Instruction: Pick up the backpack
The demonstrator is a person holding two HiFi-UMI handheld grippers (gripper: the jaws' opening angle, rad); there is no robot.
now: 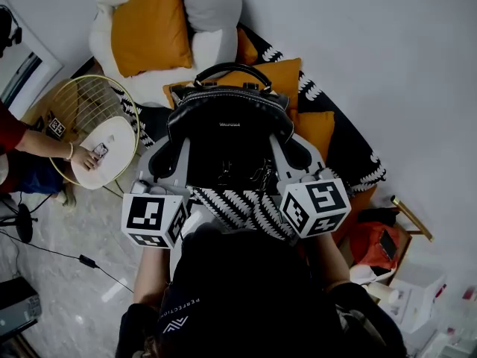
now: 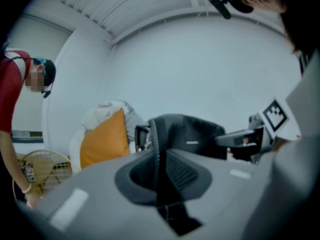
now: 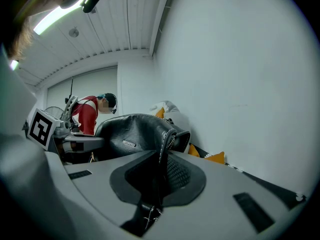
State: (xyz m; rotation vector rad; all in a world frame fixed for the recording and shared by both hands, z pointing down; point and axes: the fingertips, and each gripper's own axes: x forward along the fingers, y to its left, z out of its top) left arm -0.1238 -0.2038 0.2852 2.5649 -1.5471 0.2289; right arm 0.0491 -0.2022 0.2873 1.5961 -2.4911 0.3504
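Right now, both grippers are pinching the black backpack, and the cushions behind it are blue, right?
No, the cushions are orange, not blue; the head view shows it. The left gripper and right gripper are both pinching the black backpack.

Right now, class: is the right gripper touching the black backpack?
Touching. The right gripper view shows the right gripper clamped on the stitched side strap of the backpack, with no gap.
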